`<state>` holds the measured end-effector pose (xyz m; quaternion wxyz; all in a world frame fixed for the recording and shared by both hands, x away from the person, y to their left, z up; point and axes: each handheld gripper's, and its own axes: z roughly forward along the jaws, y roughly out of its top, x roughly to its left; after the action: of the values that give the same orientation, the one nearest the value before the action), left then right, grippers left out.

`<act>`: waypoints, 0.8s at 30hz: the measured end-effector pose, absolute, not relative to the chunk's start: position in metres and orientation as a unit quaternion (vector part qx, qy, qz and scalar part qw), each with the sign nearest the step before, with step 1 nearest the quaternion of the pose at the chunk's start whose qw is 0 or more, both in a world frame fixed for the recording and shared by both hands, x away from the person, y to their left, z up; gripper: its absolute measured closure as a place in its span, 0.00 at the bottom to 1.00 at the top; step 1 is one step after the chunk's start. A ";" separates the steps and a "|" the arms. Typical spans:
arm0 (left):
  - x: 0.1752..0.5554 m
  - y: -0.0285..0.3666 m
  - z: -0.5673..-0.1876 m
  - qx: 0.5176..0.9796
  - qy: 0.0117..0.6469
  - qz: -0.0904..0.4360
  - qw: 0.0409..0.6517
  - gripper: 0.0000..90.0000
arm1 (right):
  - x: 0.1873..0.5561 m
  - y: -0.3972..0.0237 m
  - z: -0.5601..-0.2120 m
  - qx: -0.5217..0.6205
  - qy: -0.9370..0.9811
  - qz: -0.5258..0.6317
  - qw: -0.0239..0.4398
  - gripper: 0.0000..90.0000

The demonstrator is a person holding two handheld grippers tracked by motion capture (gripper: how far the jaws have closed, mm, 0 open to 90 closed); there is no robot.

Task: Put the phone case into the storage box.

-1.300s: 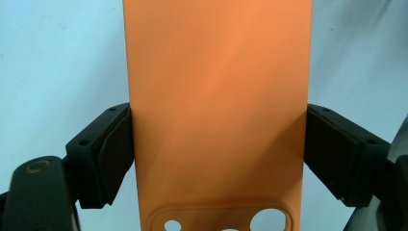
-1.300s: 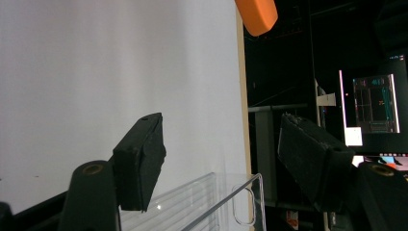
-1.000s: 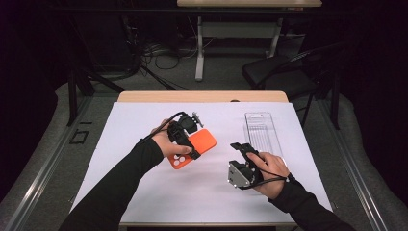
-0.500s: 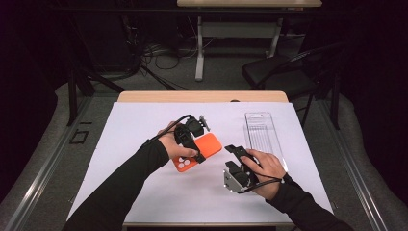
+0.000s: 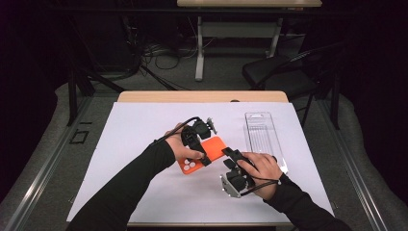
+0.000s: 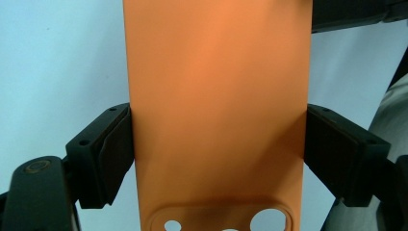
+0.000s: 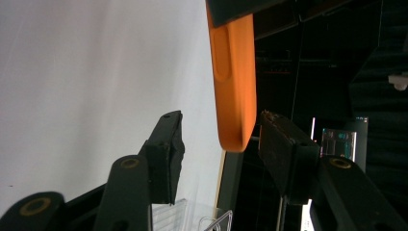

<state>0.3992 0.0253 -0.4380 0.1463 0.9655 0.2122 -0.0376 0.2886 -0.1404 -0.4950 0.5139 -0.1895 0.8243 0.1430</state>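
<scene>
White paper covered your counter (image 5: 144,144), with a dark room, cables and a chair (image 5: 284,77) behind it. On the counter's right part lay a clear plastic tray (image 5: 263,137), just beyond your right hand. Your left gripper (image 5: 204,144) held the orange phone case (image 5: 204,154) above the middle of the counter, its jaws clamped on the case's two long edges, the camera cutout nearest that gripper. Your right gripper (image 5: 230,155) sat just beside the case's free end; its jaws had just been closing, with the end of the case (image 7: 234,82) between them, yet a gap showed on each side and the pads (image 7: 166,154) were not pressing it.
</scene>
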 end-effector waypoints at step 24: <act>0.399 0.018 -0.440 0.961 0.218 -0.075 0.152 0.18 | 0.290 -0.136 -0.500 -0.204 0.805 0.119 0.544 0.73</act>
<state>0.3986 0.0176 -0.4397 0.1524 0.9611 0.2177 -0.0752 0.2899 -0.1360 -0.5001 0.5444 -0.2035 0.8051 0.1188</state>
